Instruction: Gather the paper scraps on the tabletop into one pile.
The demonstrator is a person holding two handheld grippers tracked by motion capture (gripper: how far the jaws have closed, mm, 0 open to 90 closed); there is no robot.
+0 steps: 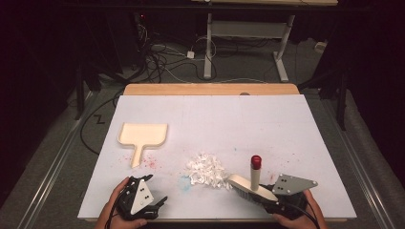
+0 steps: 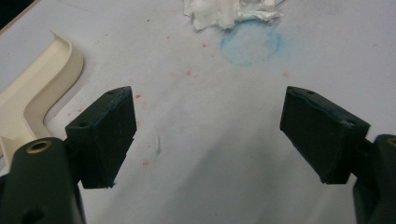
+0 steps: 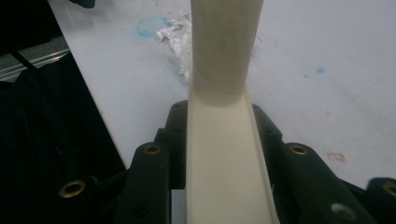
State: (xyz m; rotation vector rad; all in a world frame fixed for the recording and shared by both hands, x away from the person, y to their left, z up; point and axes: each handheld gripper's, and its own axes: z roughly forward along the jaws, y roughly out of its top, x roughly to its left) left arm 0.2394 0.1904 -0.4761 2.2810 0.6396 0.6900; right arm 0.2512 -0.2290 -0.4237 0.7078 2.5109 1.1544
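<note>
Right gripper [image 1: 267, 198] was clamped on the cream brush [image 1: 251, 187], its jaws closed on the flat back of the head. Just beyond the brush's bristle end, touching or nearly so, lay the crumpled white paper scraps [image 1: 206, 169] on the smooth white table [image 1: 267, 124]. The brush's head ran along toward them, its red-capped handle upright. Farther past the pile sat the shallow cream dustpan [image 1: 142, 135], nearer the left gripper [image 1: 143, 198], which stood wide and empty
</note>
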